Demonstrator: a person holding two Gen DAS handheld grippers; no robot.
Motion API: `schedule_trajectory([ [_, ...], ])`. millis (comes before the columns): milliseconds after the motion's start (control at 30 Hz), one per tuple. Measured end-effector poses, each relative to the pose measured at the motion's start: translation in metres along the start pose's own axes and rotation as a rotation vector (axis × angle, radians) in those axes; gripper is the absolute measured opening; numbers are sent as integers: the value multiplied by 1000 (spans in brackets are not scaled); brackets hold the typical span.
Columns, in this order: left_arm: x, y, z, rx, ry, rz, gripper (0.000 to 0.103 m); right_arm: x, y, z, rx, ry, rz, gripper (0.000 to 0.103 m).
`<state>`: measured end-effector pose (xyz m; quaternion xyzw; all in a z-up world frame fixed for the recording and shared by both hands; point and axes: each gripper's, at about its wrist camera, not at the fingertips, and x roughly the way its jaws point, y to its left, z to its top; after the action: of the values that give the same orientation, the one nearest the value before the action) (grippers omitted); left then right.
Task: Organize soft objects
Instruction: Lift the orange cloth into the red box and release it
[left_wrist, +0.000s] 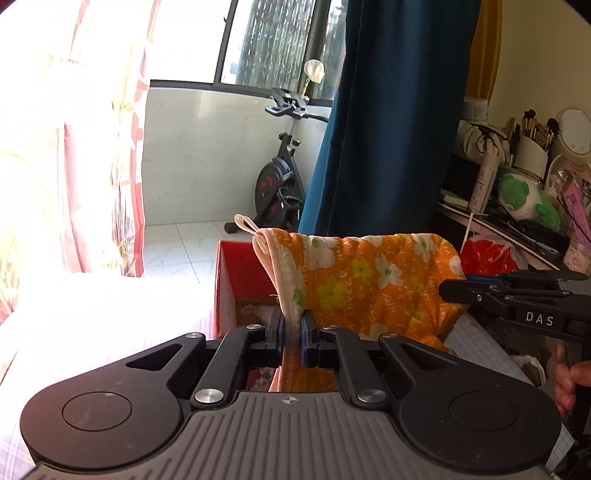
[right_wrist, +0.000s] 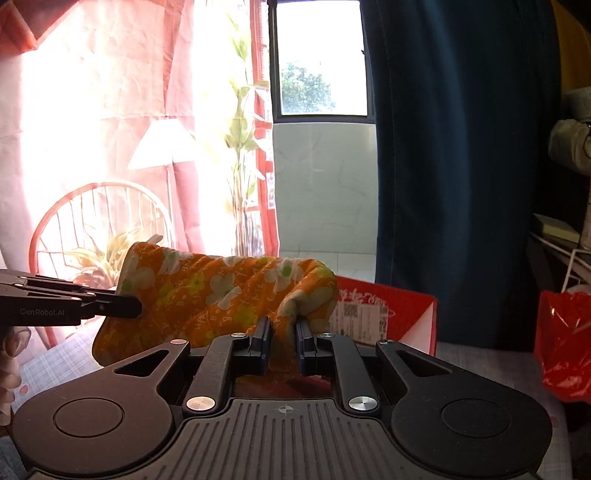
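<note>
Home bedroom: curtains (left_wrist: 388, 110), exercise bike (left_wrist: 280, 177).

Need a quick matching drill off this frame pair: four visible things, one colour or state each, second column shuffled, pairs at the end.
Things:
1. floral cloth
2. curtain
3. box
4. plush toy

Colour or state:
A. green and white, on the cluttered shelf
B. orange, held up between both tools
C. red, behind the cloth
D. dark blue, hanging by the window

Pairs: 1-B, 2-D, 3-C, 4-A
</note>
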<state>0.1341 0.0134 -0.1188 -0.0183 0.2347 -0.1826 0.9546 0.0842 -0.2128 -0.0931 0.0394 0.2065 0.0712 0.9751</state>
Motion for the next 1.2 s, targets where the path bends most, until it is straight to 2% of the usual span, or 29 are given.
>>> schedule_trajectory([
  [133, 35, 4, 26, -27, -1, 9, 10, 30, -19, 18, 7, -20, -28, 13],
  [367, 98, -2, 40, 44, 11, 77, 10, 92, -46, 26, -45, -42, -106, 13],
  [600, 143, 5, 29, 52, 149, 86, 10, 144, -63, 3, -27, 42, -113, 13],
  [700, 151, 11, 22, 46, 205, 77, 10, 156, -66, -10, -11, 85, -102, 13],
  [867, 147, 9, 12, 41, 247, 55, 12, 163, -66, -28, 29, 148, -89, 15],
  [933, 143, 8, 10, 60, 250, 61, 18, 165, -65, -31, 32, 165, -94, 21],
  [1000, 141, 8, 14, 62, 250, 60, 29, 163, -62, -33, 35, 168, -101, 34],
  [1033, 139, 10, 16, 61, 245, 58, 34, 161, -61, -33, 39, 166, -104, 37],
  [1100, 132, 10, 19, 66, 237, 55, 35, 155, -58, -31, 56, 157, -104, 44],
  [1200, 114, 10, 20, 75, 225, 57, 38, 140, -53, -28, 83, 151, -98, 45],
])
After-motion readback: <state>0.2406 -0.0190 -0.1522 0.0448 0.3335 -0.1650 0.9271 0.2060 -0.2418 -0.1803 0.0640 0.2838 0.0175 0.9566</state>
